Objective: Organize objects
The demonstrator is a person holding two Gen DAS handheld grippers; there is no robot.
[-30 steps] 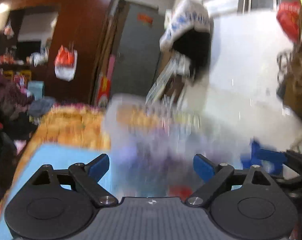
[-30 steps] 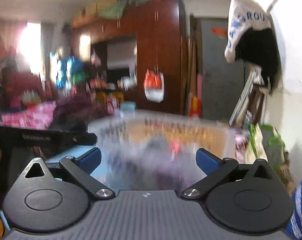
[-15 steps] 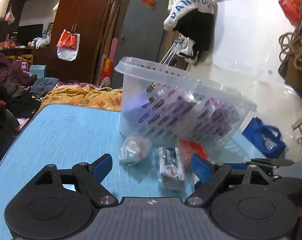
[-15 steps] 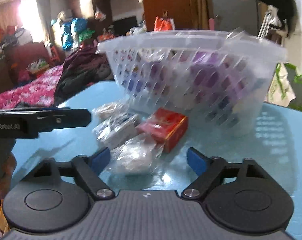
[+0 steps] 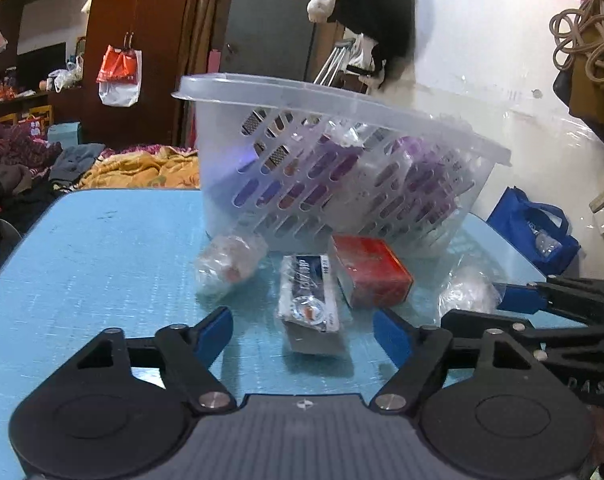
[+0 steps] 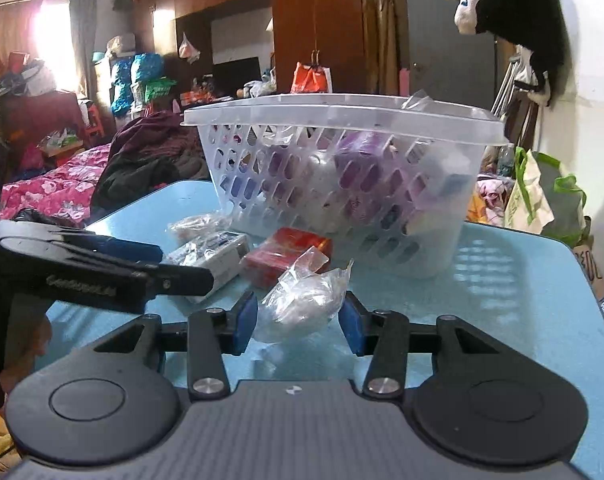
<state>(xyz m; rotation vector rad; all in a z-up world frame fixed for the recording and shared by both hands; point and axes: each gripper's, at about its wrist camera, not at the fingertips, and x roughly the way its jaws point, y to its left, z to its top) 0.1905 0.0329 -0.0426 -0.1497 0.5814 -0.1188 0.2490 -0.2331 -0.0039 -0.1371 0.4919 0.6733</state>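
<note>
Step in hand: both grippers are down over the loose items on the blue table (image 5: 102,248), each closing on one for the clear basket (image 5: 341,168), which stands at the back, already part filled.
Round clear packet (image 5: 230,264): leftmost of the row, just in front of the basket, unclaimed.
Left gripper (image 5: 303,334): jaws have just been closing and stand about half open, either side of the near end of the wrapped blue-and-white box (image 5: 307,300); the pads are clear of it.
Red box (image 5: 369,276): just right of the wrapped box, close to the basket wall, unclaimed.
Right gripper (image 6: 298,322): jaws have just been closing, now narrow around the crumpled clear bag (image 6: 302,300); I cannot tell whether the pads are pressing the film yet.
Next move, left: judged, close fully on the box, then lift clear of the red box.
Next move, right: judged, finish the pinch gently, as thin film may slip, then raise it over the basket rim.
</note>
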